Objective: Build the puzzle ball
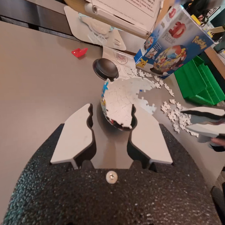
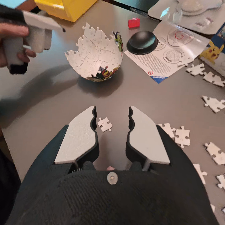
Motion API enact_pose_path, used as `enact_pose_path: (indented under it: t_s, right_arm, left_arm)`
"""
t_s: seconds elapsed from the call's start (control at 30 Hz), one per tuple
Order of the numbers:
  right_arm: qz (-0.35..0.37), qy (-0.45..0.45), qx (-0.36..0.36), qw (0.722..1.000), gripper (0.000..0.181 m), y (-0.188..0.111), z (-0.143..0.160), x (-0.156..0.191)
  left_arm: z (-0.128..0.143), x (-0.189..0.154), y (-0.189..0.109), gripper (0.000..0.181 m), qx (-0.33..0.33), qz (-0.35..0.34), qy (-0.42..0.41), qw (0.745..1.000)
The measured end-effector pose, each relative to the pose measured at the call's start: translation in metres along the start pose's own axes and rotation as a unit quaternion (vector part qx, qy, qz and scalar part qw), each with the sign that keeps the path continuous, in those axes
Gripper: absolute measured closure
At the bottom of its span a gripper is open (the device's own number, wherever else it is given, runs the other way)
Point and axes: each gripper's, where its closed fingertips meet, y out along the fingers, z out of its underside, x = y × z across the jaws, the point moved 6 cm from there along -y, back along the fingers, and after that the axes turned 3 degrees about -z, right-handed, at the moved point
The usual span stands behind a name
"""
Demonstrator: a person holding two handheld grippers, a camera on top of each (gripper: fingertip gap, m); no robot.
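The half-built puzzle ball (image 2: 97, 54) is an open shell, white inside and printed outside, resting on the grey table (image 2: 133, 97). In the left wrist view the ball (image 1: 119, 103) lies just beyond my left gripper (image 1: 112, 105), which is open and empty. From the right wrist view the left gripper (image 2: 60, 28) hovers up and left of the ball, apart from it. My right gripper (image 2: 112, 107) is open, low over the table. One loose white piece (image 2: 105, 124) lies flat between its fingers, near the left one. The right gripper also shows in the left wrist view (image 1: 183, 119).
A black dome stand (image 2: 142, 42) sits on an instruction sheet (image 2: 164, 58) right of the ball. Loose white pieces (image 2: 182, 136) are scattered on the right. A red part (image 2: 133, 23), the puzzle box (image 1: 176, 46), green bins (image 1: 199, 85) and a yellow bin (image 2: 63, 7) stand at the edges.
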Motion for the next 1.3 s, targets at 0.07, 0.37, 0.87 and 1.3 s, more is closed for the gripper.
enact_pose_path:
  t_s: [0.07, 0.37, 0.87, 1.3]
  right_arm:
    - [0.005, -0.017, 0.0, 1.0, 0.13, 0.003, -0.008, 0.003]
    - [0.013, -0.055, 0.0, 0.998, 0.131, 0.011, -0.025, 0.007]
    - [-0.085, -0.257, 0.108, 0.957, 0.14, 0.075, -0.141, -0.038]
    - [-0.223, -0.276, 0.169, 0.92, 0.154, 0.153, -0.126, -0.028]
  left_arm:
    - [-0.01, 0.01, 0.012, 0.123, 0.03, 0.002, -0.012, 0.999]
    - [-0.012, 0.02, 0.061, 0.136, 0.201, -0.016, 0.076, 0.976]
    - [-0.024, 0.006, 0.092, 0.178, 0.308, 0.031, 0.221, 0.925]
    - [-0.029, -0.014, 0.095, 0.177, 0.297, 0.028, 0.278, 0.913]
